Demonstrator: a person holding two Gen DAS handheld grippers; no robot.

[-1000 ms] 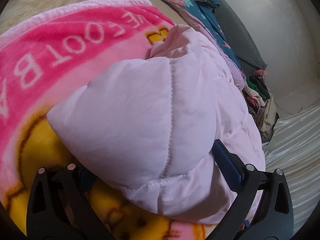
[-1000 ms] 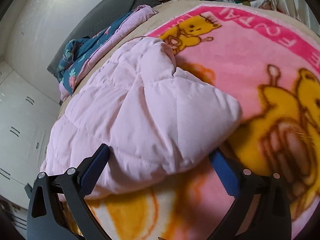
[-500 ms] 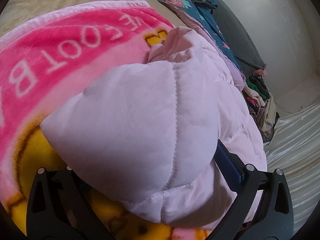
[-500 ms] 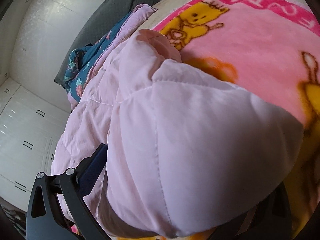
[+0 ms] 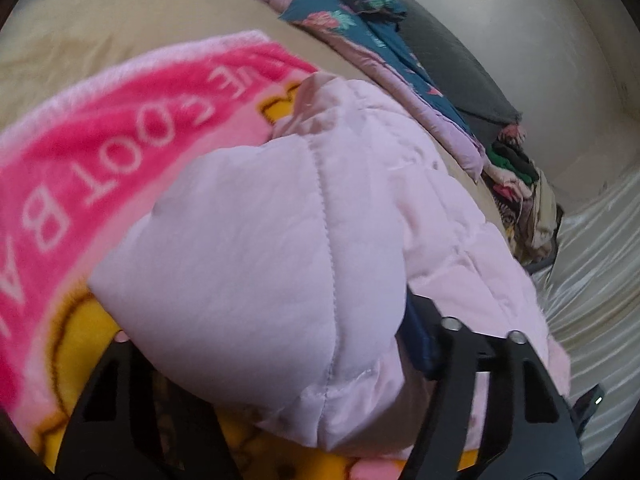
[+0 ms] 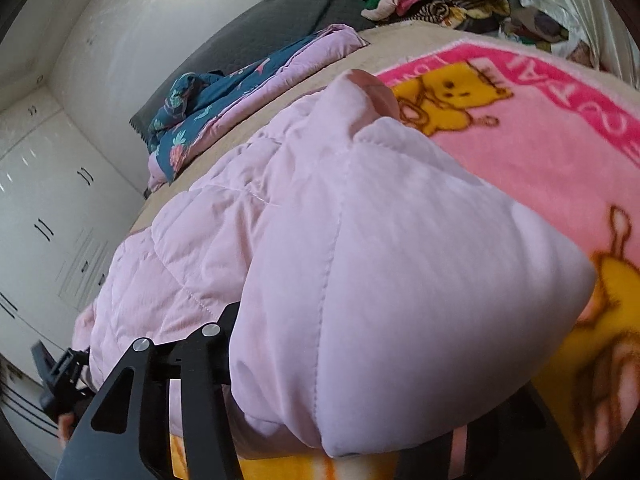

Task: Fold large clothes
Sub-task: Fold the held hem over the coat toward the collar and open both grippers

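Pink quilted jacket (image 5: 280,240) bunched on cartoon blanket (image 5: 100,152) on bed. Left tool (image 5: 280,392), right tool (image 6: 360,420): jaws just been closing, each now clamped on puffy corner. Fold barely begun; folding over and smoothing remain.

Both wrist views close over jacket (image 5: 256,240)

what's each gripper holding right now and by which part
Both jaws have just been closing on the pale pink quilted jacket: left gripper and right gripper each pinch a padded corner of it.
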